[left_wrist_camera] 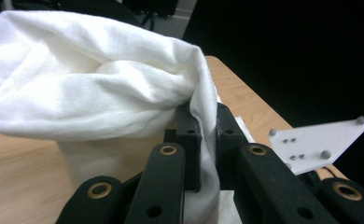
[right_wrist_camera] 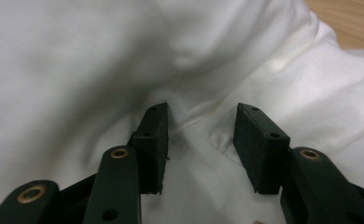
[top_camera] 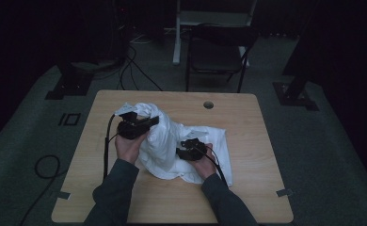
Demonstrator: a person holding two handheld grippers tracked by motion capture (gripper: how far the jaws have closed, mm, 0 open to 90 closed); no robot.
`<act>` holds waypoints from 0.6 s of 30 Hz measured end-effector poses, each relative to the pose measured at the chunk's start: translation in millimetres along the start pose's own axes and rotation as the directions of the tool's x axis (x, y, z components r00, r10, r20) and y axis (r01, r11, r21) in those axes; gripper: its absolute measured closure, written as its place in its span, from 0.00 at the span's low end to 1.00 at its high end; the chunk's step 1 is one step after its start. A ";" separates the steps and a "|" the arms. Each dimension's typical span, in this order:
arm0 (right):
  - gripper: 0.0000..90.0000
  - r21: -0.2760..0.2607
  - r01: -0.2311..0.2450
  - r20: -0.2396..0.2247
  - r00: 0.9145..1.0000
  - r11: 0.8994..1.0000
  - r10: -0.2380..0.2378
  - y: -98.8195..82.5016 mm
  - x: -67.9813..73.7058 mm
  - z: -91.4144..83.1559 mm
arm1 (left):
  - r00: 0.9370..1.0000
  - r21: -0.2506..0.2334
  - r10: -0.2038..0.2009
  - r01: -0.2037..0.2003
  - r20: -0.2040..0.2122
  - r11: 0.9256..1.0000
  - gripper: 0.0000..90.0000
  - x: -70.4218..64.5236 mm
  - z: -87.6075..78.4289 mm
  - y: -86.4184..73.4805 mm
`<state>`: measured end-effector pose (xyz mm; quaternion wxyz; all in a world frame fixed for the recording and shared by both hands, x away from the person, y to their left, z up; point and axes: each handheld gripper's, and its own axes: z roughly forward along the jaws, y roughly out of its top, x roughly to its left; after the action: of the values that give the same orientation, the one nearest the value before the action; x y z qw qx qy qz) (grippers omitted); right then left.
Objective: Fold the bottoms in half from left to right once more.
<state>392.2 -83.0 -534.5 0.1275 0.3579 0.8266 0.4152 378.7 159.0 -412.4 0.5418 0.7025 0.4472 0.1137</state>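
A white cloth [top_camera: 170,141] lies bunched on the wooden table [top_camera: 247,117]. My left gripper [top_camera: 141,123] holds part of it lifted at the left of the heap. In the left gripper view the jaws are shut on a fold of the white cloth [left_wrist_camera: 101,88], which hangs between the pads. My right gripper [top_camera: 187,147] sits low on the cloth's near right side. In the right gripper view its jaws stand apart over the white cloth [right_wrist_camera: 208,56], with fabric under and between them but the pads [right_wrist_camera: 259,144] not pressing on it.
A round hole [top_camera: 208,104] is in the table near its far edge. A dark folding chair [top_camera: 217,54] stands behind the table. Cables [top_camera: 134,70] run over the grey floor. The right gripper's grey plate [left_wrist_camera: 318,144] shows in the left gripper view.
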 end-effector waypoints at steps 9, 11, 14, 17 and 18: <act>0.57 -0.059 -0.108 0.106 0.988 0.992 0.114 -22.7 -47.1 -67.7 | 0.999 0.025 0.034 -0.035 0.016 0.999 0.93 -12.8 14.9 0.6; 0.57 -0.032 -0.148 0.147 0.978 0.988 0.151 -37.5 -62.8 -77.1 | 0.999 0.034 0.046 -0.046 0.019 0.998 0.93 -17.2 19.1 1.1; 0.57 0.006 -0.188 0.167 0.969 0.982 0.184 -57.0 -75.0 -78.9 | 0.998 0.046 0.059 -0.061 0.032 0.997 0.93 -24.8 28.0 0.8; 0.57 0.018 -0.215 0.150 0.966 0.977 0.210 -69.4 -79.4 -74.1 | 0.996 0.061 0.073 -0.075 0.044 0.995 0.93 -33.1 38.6 -0.1; 0.57 0.015 -0.219 0.143 0.966 0.976 0.214 -70.5 -80.1 -72.6 | 0.996 0.068 0.079 -0.082 0.048 0.994 0.93 -34.8 41.3 -0.2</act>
<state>378.0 -210.2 -551.0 0.1339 0.4764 0.7778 0.3875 385.1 105.6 -417.2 0.5218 0.7409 0.4099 0.1039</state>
